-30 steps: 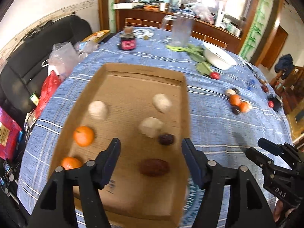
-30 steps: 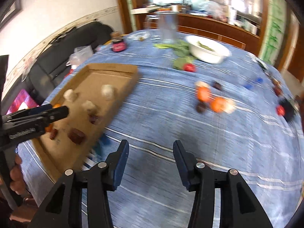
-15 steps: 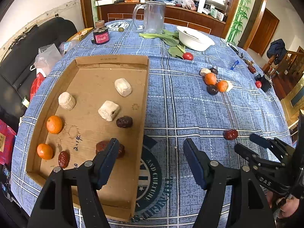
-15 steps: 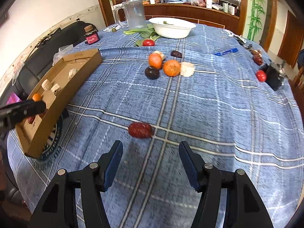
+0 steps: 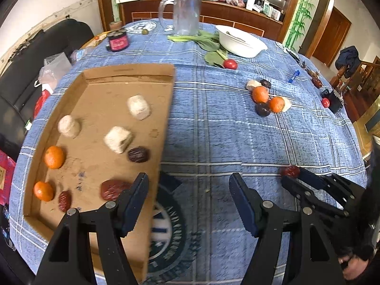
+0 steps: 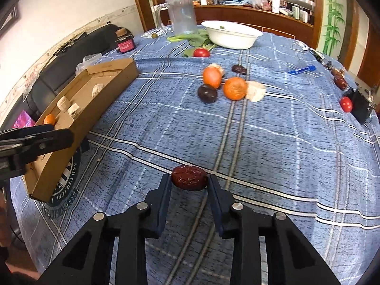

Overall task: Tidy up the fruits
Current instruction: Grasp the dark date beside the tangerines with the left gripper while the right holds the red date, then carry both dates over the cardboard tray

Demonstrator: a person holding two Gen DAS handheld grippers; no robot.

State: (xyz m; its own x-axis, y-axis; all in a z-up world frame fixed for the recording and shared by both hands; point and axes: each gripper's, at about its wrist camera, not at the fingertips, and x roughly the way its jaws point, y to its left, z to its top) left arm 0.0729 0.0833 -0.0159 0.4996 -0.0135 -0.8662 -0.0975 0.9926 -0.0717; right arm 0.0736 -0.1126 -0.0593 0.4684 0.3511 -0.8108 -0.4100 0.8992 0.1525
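Observation:
A red date [image 6: 189, 177] lies on the blue checked tablecloth, right between the fingertips of my right gripper [image 6: 189, 181]; the jaws stand close on both its sides. It also shows in the left wrist view [image 5: 290, 171] at the right gripper's tips. My left gripper [image 5: 188, 185] is open and empty above the cloth, beside the cardboard tray [image 5: 166, 109]. The tray holds two oranges [image 5: 54, 157], dates [image 5: 114, 189] and pale chunks [image 5: 118, 139]. A loose cluster of oranges [image 6: 235, 88], a dark fruit [image 6: 207, 93] and a pale chunk [image 6: 256, 91] lies mid-table.
A white bowl [image 6: 230, 34], greens, a red tomato [image 6: 201, 52], a glass jug [image 6: 181, 15] and a dark jar [image 6: 125, 44] stand at the far side. A blue pen [image 6: 301, 69], a black box [image 6: 361, 106] and small red fruits [image 6: 345, 104] lie at the right edge.
My right gripper has moved forward to the red date and its jaws have narrowed around it. My left gripper has shifted right, off the tray and over the cloth.

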